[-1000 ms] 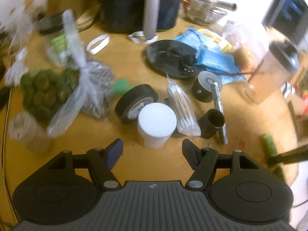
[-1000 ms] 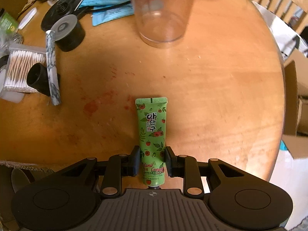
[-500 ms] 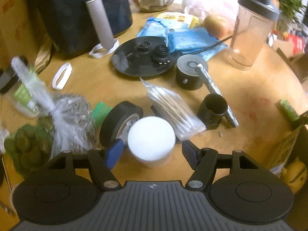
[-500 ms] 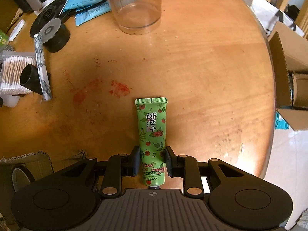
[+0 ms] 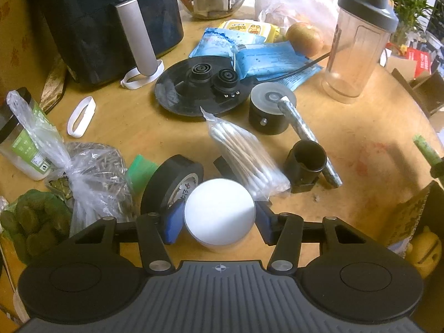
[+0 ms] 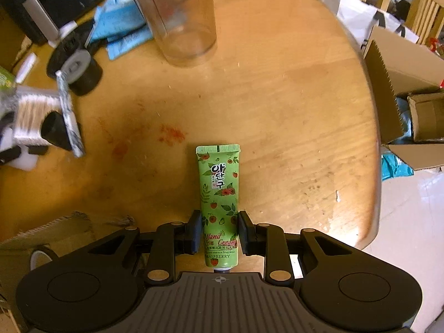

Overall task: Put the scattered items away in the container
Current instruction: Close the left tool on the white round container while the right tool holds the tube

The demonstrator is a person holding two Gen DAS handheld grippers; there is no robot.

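My left gripper (image 5: 219,222) has its jaws on both sides of a white round jar (image 5: 219,215) on the wooden table (image 5: 360,127); the pads touch or nearly touch its sides. A black tape roll (image 5: 172,179), a bag of cotton swabs (image 5: 247,152) and a black cup-shaped part (image 5: 305,163) lie just beyond. My right gripper (image 6: 217,231) is shut on a green hand cream tube (image 6: 219,191), held above the table's near edge. A cardboard box (image 6: 41,238) with a tape roll inside shows at lower left in the right wrist view.
A black air fryer (image 5: 111,14), a black disc (image 5: 202,88), blue packets (image 5: 263,55), a shaker bottle (image 5: 358,44), a black cylinder (image 5: 269,111), bagged items (image 5: 83,174) and white bands (image 5: 82,116) crowd the table. Open cardboard boxes (image 6: 410,97) stand off the table's right.
My left gripper has moved forward onto the white jar and its jaws have closed in around it. My right gripper has drawn back toward the table's edge with the tube.
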